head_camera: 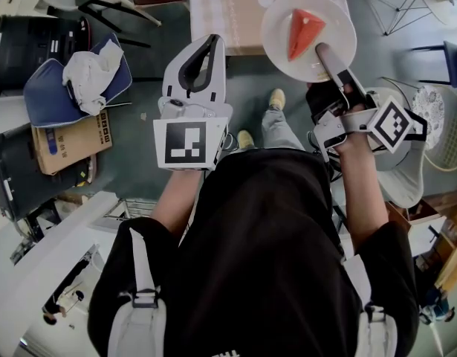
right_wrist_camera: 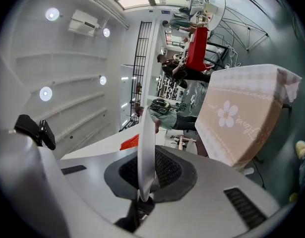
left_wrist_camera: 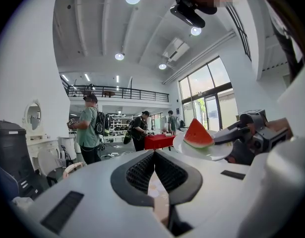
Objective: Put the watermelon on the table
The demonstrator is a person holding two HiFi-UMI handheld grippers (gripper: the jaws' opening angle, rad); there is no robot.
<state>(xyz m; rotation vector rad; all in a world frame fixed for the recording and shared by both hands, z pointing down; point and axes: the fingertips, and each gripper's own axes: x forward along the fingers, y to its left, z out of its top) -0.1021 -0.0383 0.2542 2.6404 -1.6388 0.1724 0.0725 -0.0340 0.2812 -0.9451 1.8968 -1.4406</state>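
A red watermelon wedge (head_camera: 302,32) lies on a white plate (head_camera: 339,28), held in the air just over the near edge of the table (head_camera: 228,13), which wears a beige flowered cloth. My right gripper (head_camera: 322,50) is shut on the plate's near rim. In the right gripper view the plate (right_wrist_camera: 146,148) stands edge-on between the pads, a bit of the wedge (right_wrist_camera: 130,142) shows behind it, and the table (right_wrist_camera: 241,118) lies ahead. My left gripper (head_camera: 213,42) is shut on nothing, left of the plate. The left gripper view shows the wedge (left_wrist_camera: 198,134) to its right.
Left of me stand a blue chair with a white cloth on it (head_camera: 76,80), a cardboard box (head_camera: 68,143) and a black bin (head_camera: 35,43). A wire chair (head_camera: 395,2) and round white seats (head_camera: 406,162) are on the right. People (left_wrist_camera: 88,128) stand far off.
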